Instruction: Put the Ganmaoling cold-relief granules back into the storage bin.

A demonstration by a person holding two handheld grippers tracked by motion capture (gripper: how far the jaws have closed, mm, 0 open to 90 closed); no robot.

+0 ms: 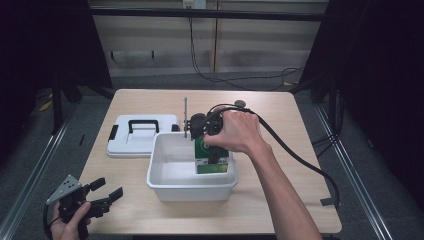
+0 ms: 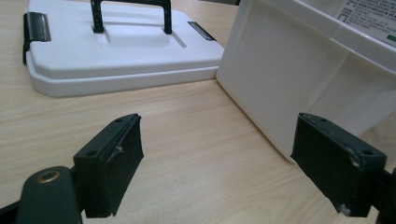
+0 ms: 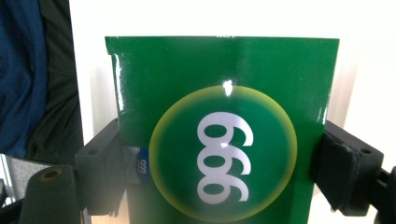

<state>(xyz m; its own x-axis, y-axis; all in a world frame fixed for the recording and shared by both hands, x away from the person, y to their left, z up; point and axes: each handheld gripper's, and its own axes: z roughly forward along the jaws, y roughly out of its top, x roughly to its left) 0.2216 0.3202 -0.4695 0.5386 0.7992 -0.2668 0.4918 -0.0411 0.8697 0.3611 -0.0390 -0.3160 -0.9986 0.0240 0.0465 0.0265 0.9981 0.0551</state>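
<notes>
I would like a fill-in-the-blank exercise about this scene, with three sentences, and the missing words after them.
1. The right gripper holds a box whose main colour is ____.
2. The box is being held inside the white ____, whose rim stands on the table.
3. The lid lying flat beside the bin has a black ____ on top, and the left gripper has its jaws apart, holding nothing.

Missing words: green; bin; handle
</notes>
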